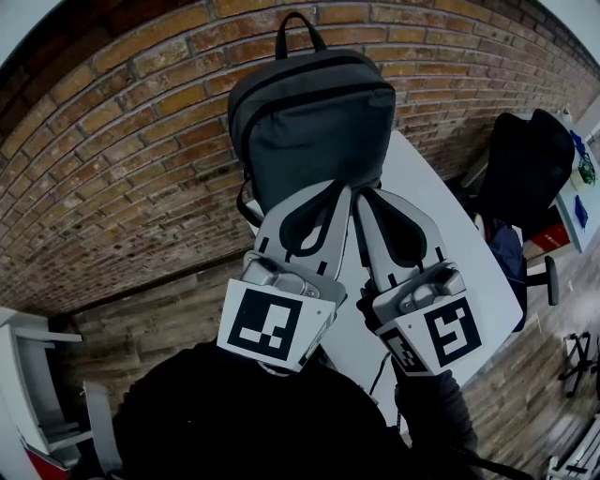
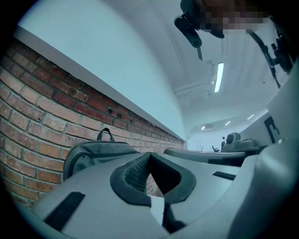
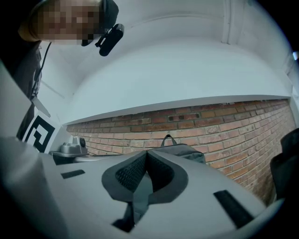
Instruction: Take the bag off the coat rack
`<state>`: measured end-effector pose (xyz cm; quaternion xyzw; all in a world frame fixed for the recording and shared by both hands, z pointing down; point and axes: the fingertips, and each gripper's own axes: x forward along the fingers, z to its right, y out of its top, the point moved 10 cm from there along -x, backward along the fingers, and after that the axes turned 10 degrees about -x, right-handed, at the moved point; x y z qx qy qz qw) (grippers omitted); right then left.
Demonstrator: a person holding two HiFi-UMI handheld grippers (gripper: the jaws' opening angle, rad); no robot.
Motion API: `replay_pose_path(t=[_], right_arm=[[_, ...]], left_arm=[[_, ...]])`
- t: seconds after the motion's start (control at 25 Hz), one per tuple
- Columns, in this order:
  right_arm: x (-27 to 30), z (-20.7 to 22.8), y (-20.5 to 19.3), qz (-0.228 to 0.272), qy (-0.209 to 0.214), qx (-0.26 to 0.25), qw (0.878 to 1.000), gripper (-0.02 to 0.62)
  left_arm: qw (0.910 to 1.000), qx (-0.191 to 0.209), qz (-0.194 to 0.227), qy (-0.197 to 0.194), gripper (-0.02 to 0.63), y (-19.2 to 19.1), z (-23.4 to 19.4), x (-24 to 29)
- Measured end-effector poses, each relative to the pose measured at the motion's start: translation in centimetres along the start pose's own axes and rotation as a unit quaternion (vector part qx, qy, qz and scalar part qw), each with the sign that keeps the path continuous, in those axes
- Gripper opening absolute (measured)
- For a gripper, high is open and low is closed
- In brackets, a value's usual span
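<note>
Shelf (image 1: 28, 375): white, seen at the near left edge of the head view, below the wall.
Wall (image 1: 112, 169): red brick, spread across the far side. A white band is seen above it in both gripper views.
Left gripper (image 1: 342, 190): held up toward the lower part of the bag. In its own view the jaws are closed tip to tip and nothing is clamped. Brick and a white patch are seen through the gap behind the tips.
Bag (image 1: 314, 131): a grey backpack, set upright against the wall at the centre, on the far side of both grippers. Its lower edge is covered by the jaw tips in the head view, and whether it is touched cannot be told. It is seen left of the jaws in the left gripper view and right of them in the right gripper view.
Handle (image 1: 298, 28): a black loop, stood up at the top of the bag against the brick. What it is hung on cannot be made out.
Right gripper (image 1: 362, 195): held just beside the left one and pointed at the same lower part of the bag. In its own view the jaws are closed with tips met, and no grip on anything is shown.
Table (image 1: 450, 225): white, right of the bag, partly hidden by the right gripper.
Bundle (image 1: 530, 169): black, placed at the far right, past the table.
</note>
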<state>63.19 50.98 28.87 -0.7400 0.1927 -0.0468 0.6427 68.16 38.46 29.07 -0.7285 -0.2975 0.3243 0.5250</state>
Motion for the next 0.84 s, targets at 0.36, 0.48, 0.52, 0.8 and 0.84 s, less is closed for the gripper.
replay_pose_path(t=[0.36,0.48,0.52,0.8,0.84], right_arm=[[0.12,0.03,-0.17,-0.004,-0.006,-0.007,1.000,0.008],[0.28,-0.05,-0.06,-0.003,-0.008,-0.008,1.000,0.008],[0.35,-0.08,-0.01,-0.003,-0.009,-0.009,1.000,0.008],[0.52,-0.10,0.29,0.000,-0.012,-0.011,1.000,0.008],[0.51,-0.08,0.32,0.000,-0.013,-0.011,1.000,0.008]], left_arm=[[1.0000,-0.001,-0.004,0.002,0.009,-0.29,-0.28,0.09],[1.0000,-0.001,-0.005,0.001,0.009,-0.31,-0.37,0.06],[1.0000,-0.001,-0.005,0.001,0.009,-0.30,-0.42,0.06],[1.0000,0.000,-0.005,-0.002,0.009,-0.02,-0.61,0.10],[1.0000,0.001,-0.005,-0.002,0.009,0.02,-0.62,0.10]])
